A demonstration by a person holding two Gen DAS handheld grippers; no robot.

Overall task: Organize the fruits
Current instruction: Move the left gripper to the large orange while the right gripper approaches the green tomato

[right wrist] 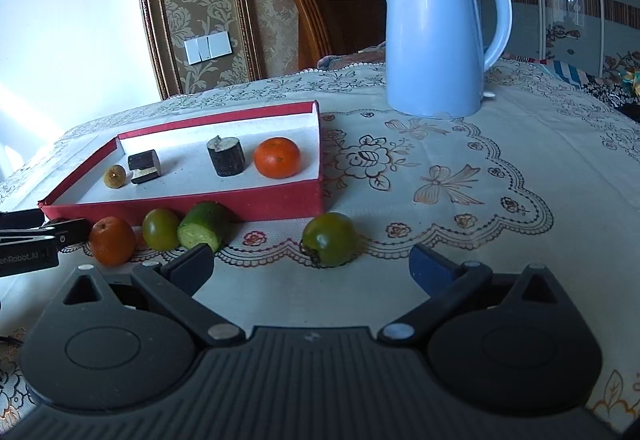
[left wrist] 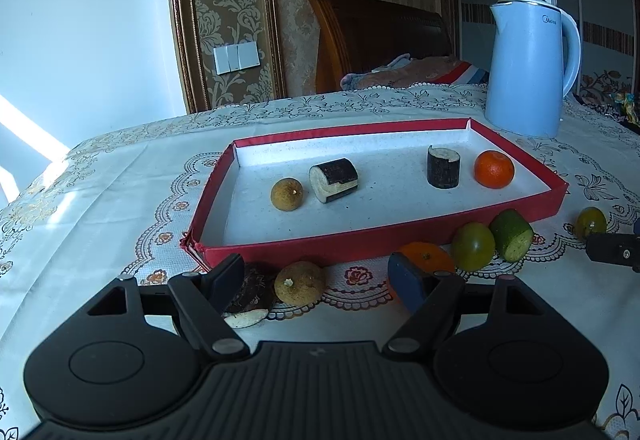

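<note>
Your left gripper (left wrist: 316,278) sits at the bottom of its frame with its jaws spread wide and nothing gripped; the brown fruit (left wrist: 299,282) lies between the fingers, untouched, which suggests you are lining up on it next. Your right gripper (right wrist: 312,266) is likewise wide open and empty, and the green fruit (right wrist: 330,238) rests just ahead of it at lower centre, apart from the row, so it looks like that hand's pick. The red tray (left wrist: 280,250) in mid-frame already holds a small brown fruit (left wrist: 287,194), two dark cut pieces (left wrist: 334,179) and an orange (left wrist: 494,169), spaced out in a line (probably sorted one by one). Along the tray's near wall wait another orange (right wrist: 111,240), a second green fruit (right wrist: 161,229) and a cut green piece (right wrist: 204,226), close enough to reach. The kettle (right wrist: 434,35) stands behind, upper right, clear of the work.
</note>
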